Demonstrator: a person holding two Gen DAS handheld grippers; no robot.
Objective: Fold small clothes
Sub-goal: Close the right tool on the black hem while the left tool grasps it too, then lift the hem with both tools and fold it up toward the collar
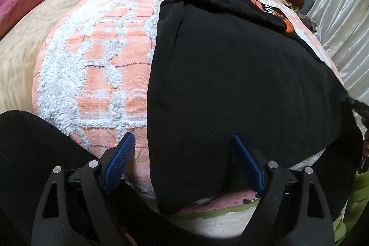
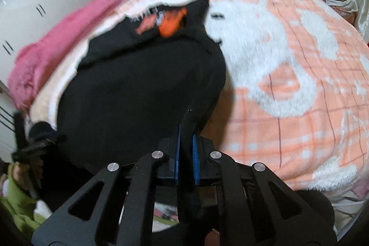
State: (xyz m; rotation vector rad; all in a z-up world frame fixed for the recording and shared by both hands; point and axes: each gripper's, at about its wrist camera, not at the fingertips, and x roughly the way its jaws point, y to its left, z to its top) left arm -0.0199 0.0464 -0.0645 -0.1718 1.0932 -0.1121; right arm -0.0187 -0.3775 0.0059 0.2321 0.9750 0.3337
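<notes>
Right wrist view is showing the right gripper (image 2: 187,142) clenching a pinched-up edge of the black garment (image 2: 138,89) between its jaws, while the left gripper (image 1: 184,153) is hanging released, its jaws straddling the garment's near edge lying on the peach-and-white blanket (image 1: 96,66).

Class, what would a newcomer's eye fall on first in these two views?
A big black garment with an orange print sprawls over the peach-and-white blanket. The right claw is shut on a pinch of its edge, while the left claw hangs open over its near hem.
</notes>
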